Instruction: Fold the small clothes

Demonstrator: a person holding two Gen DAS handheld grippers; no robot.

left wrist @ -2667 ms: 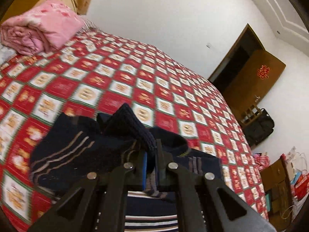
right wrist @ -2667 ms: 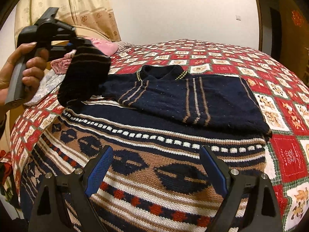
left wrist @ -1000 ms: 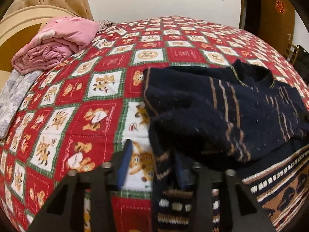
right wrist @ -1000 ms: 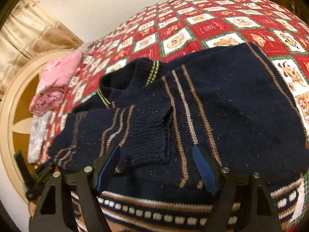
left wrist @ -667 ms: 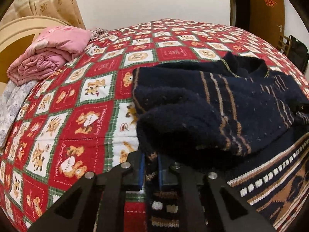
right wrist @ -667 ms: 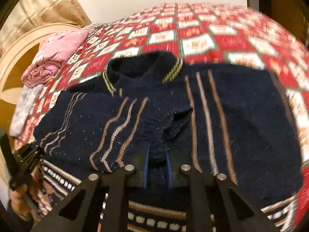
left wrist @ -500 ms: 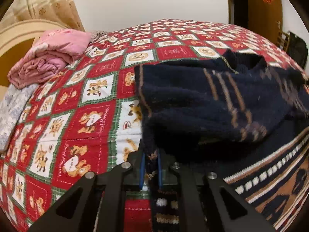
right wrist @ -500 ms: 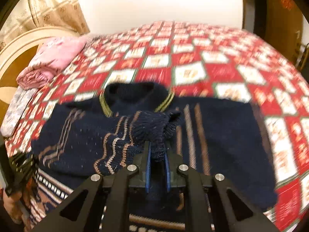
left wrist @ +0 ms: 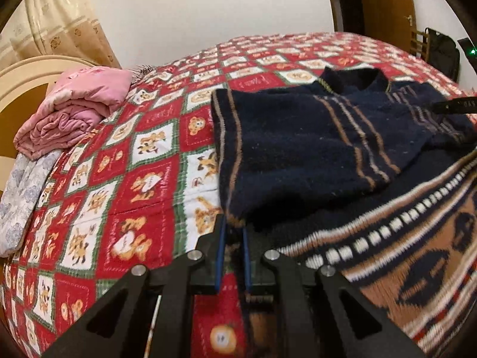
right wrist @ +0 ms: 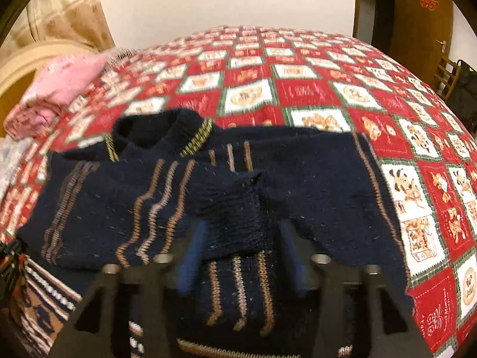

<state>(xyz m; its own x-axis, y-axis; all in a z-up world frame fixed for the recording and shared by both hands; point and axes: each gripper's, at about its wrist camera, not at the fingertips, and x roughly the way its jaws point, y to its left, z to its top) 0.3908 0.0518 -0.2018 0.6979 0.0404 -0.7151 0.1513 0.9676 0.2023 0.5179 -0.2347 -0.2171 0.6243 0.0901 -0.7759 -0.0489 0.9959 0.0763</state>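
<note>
Left wrist view: your left claw point(left wrist: 232, 240) is nearly closed, blue pads pinched on the lower left edge of the navy sweater point(left wrist: 298, 149), right at the brown-striped hem corner. The sweater lies flat on the red checked bedspread point(left wrist: 134, 179), collar at its far side, folded sleeve across its front. Its near part overlaps a patterned knit point(left wrist: 417, 238) in brown, white and navy, which lies to the sweater's right and near side. The pink folded blanket point(left wrist: 74, 113) sits well left of the sweater, with a grey floral cloth point(left wrist: 21, 197) just in front of it. The tip of a black tool point(left wrist: 456, 106) shows over the sweater's far right part.

Right wrist view, blurred: your right claw point(right wrist: 241, 256) is partly open, pads apart on either side of the sweater's point(right wrist: 313, 185) ribbed sleeve cuff point(right wrist: 232, 205); the cuff sits between the pads, whether they touch it you cannot tell. The cuff lies on the sweater's chest, below the collar point(right wrist: 161, 134) with yellow stripes. The bedspread point(right wrist: 328, 89) spreads beyond and right of the sweater. The pink blanket point(right wrist: 59, 86) is far left of the sweater, the patterned knit point(right wrist: 38, 298) at its lower left.
</note>
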